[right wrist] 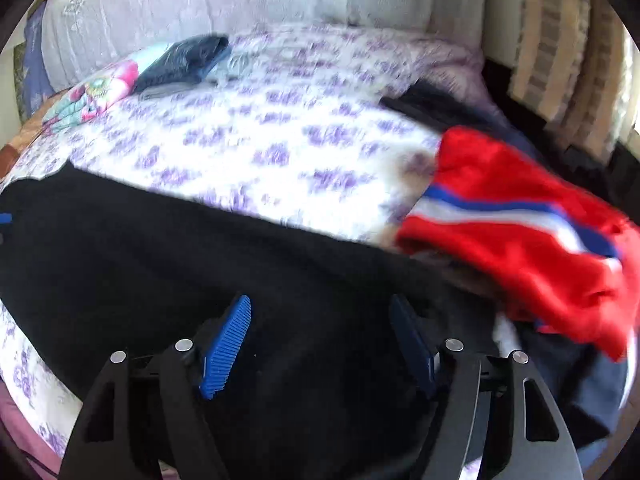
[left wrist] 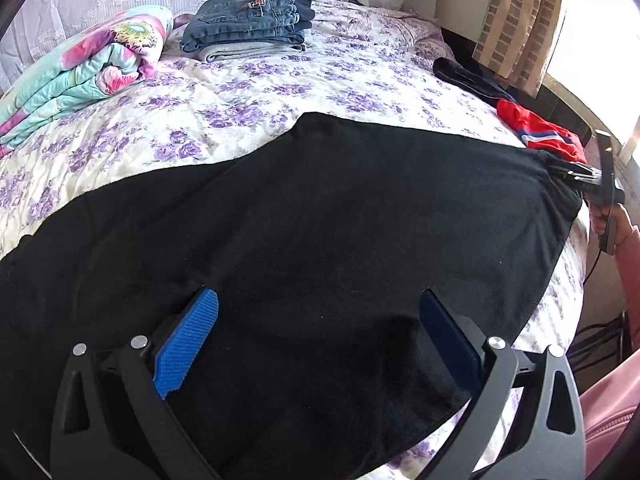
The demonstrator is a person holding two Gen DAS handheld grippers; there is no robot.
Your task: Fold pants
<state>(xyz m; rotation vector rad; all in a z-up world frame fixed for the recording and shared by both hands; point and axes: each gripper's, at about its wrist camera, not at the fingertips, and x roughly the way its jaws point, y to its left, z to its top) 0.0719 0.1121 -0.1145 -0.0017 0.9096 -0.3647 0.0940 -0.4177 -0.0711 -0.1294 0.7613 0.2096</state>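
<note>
Black pants [left wrist: 320,220] lie spread flat across the near side of the bed, also in the right wrist view [right wrist: 180,264]. My left gripper [left wrist: 318,308] is open, its blue pads [left wrist: 186,340] just above the near edge of the pants, holding nothing. My right gripper [right wrist: 320,320] is open over the pants' right end, empty. In the left wrist view the right gripper [left wrist: 576,174] shows at the pants' far right corner.
The bed has a purple-flowered cover [left wrist: 280,88]. A stack of folded jeans [left wrist: 248,26] and a rolled colourful quilt [left wrist: 80,68] lie at the back. Red pants with a white and blue stripe [right wrist: 520,232] and dark clothes [left wrist: 464,76] lie at the right.
</note>
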